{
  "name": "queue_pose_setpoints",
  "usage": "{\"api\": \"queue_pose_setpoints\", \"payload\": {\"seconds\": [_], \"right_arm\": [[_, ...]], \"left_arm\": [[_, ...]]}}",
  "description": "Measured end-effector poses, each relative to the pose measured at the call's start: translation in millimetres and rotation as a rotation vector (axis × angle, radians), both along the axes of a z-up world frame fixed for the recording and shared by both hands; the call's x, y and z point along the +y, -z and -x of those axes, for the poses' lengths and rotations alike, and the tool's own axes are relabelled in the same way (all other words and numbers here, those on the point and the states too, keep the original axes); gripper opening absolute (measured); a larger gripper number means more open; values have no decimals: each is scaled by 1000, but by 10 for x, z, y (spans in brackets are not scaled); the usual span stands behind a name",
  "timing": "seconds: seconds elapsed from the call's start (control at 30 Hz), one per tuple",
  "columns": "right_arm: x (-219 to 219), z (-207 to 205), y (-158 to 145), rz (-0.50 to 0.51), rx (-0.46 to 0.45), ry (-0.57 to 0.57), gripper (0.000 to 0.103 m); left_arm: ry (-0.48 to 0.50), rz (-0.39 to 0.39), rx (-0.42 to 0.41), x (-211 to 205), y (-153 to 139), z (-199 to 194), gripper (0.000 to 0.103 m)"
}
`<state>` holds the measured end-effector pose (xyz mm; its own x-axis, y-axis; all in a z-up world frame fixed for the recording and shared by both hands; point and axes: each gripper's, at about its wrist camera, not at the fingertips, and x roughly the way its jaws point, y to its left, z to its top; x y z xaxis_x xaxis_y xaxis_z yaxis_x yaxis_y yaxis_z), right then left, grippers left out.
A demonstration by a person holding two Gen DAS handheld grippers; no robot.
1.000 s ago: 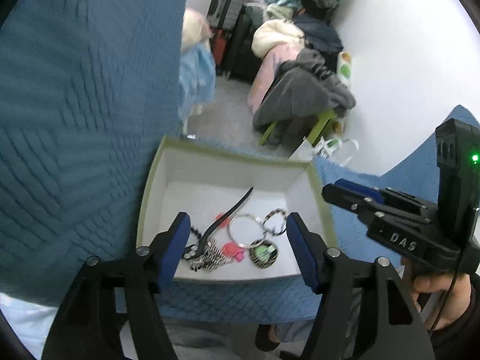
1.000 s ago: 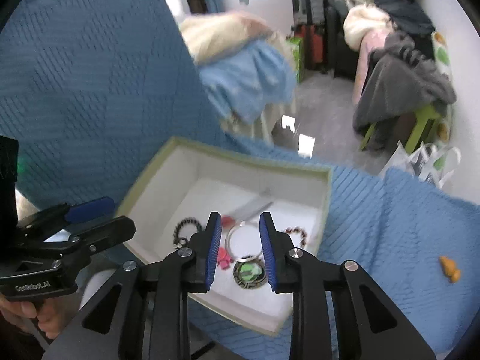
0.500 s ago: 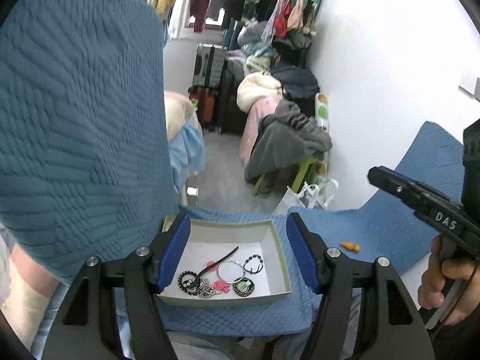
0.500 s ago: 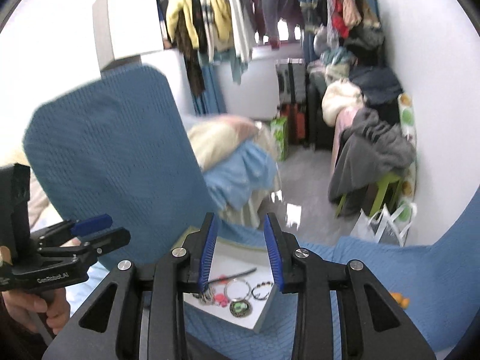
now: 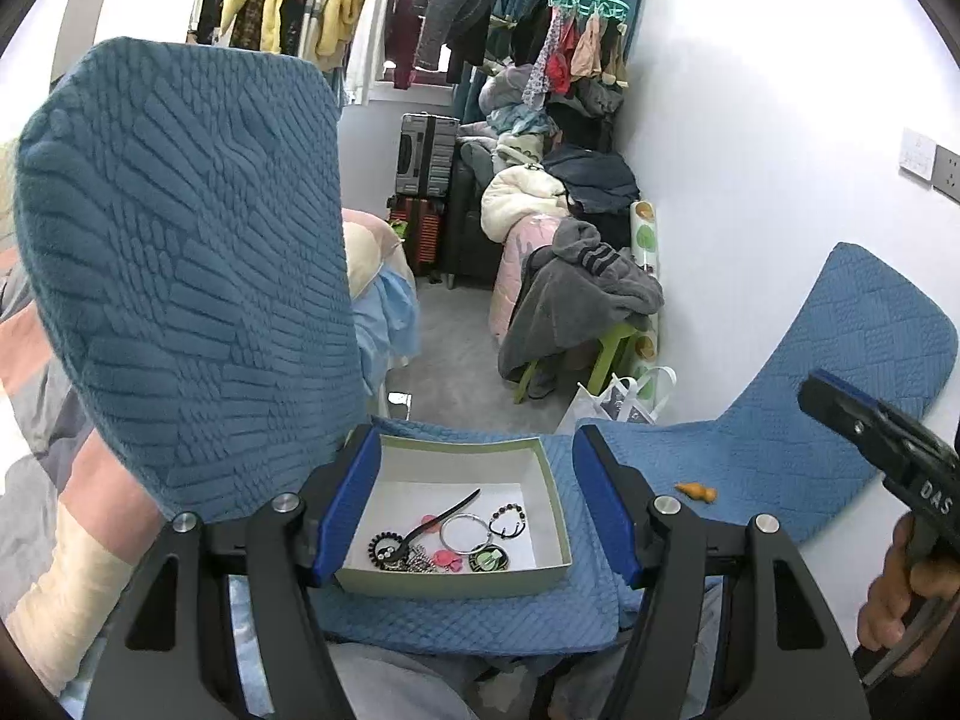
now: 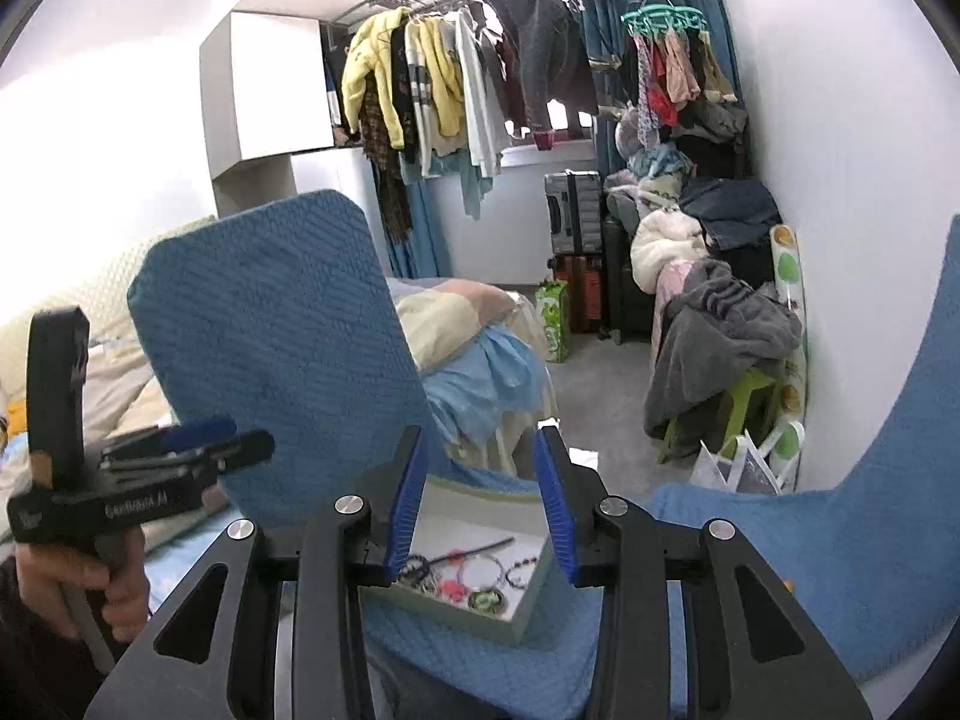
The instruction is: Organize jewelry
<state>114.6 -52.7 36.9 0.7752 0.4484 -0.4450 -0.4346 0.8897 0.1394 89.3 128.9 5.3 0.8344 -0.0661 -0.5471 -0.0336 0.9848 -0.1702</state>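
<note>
A shallow pale green box (image 5: pixel 456 450) sits on a blue quilted seat and holds jewelry: a black hair stick (image 5: pixel 444 516), a silver ring (image 5: pixel 462 542), a bead bracelet (image 5: pixel 507 521), a green pendant (image 5: pixel 489 561) and pink pieces. The box also shows in the right wrist view (image 6: pixel 528 591). My left gripper (image 5: pixel 474 510) is open and empty, well above and back from the box. My right gripper (image 6: pixel 483 513) is open and empty, also high above it.
Blue chair backs stand at left (image 5: pixel 192 276) and right (image 5: pixel 852 360). A small orange object (image 5: pixel 696 491) lies on the right seat. Beyond are a bed (image 6: pixel 468 348), suitcases (image 5: pixel 426 162), a clothes-piled stool (image 5: pixel 576 312) and a hanging clothes rack (image 6: pixel 468 72).
Both grippers have pulled up and back from the box, which now looks much smaller. The right gripper's jaws have spread wider. The jewelry has stayed in the box.
</note>
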Motion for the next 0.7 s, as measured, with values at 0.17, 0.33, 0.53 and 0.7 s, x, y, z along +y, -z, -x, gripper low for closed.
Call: {"api": "queue_pose_setpoints", "payload": {"seconds": [0.17, 0.33, 0.53, 0.7], "right_arm": [[-75, 79, 177, 0, 41, 24, 36], [-128, 153, 386, 32, 56, 41, 42], [-197, 248, 544, 60, 74, 79, 44], [-192, 331, 628, 53, 111, 81, 48]], "left_arm": [[6, -12, 7, -84, 42, 52, 67], [-8, -20, 18, -161, 92, 108, 67], [-13, -13, 53, -189, 260, 155, 67], [-11, -9, 78, -207, 386, 200, 67]]}}
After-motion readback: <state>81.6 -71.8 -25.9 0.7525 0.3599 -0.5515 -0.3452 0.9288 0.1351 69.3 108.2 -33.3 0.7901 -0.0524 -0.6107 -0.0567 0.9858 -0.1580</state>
